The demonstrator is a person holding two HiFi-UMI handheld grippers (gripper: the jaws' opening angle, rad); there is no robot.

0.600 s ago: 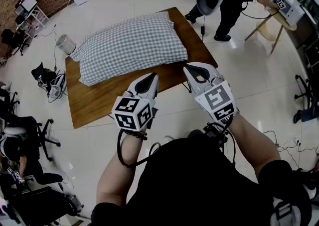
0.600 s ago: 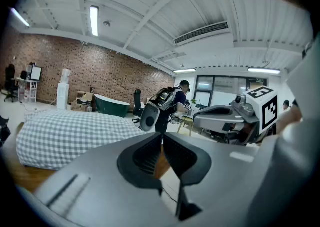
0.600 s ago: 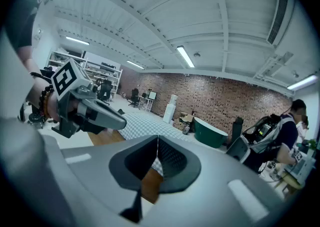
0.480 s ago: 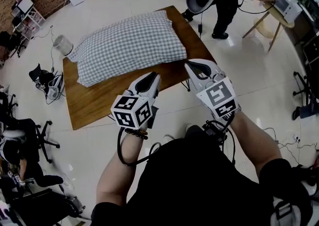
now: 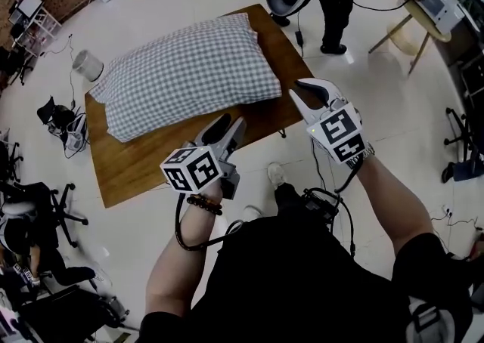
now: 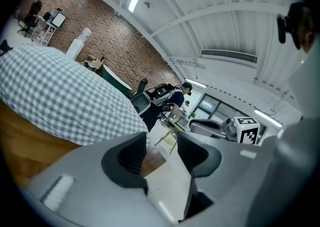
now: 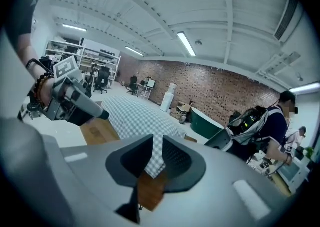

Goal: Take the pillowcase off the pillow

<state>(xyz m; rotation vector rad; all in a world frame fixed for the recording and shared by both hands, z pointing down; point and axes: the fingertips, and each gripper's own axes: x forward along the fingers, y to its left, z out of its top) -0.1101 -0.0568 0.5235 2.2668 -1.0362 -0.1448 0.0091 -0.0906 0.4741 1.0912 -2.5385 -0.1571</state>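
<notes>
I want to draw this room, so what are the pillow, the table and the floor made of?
Pillow: soft woven cloth, maybe cotton; matte grey-and-white checks over a puffy shape.
Table: wood or wood veneer; brown grain with a slight sheen.
Floor: glossy pale tiles, likely ceramic; it shows faint joints and reflections.

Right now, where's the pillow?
Head view: the checked pillow lies on the wooden table's far half, upper left of centre, just beyond the left gripper and right gripper.
</notes>
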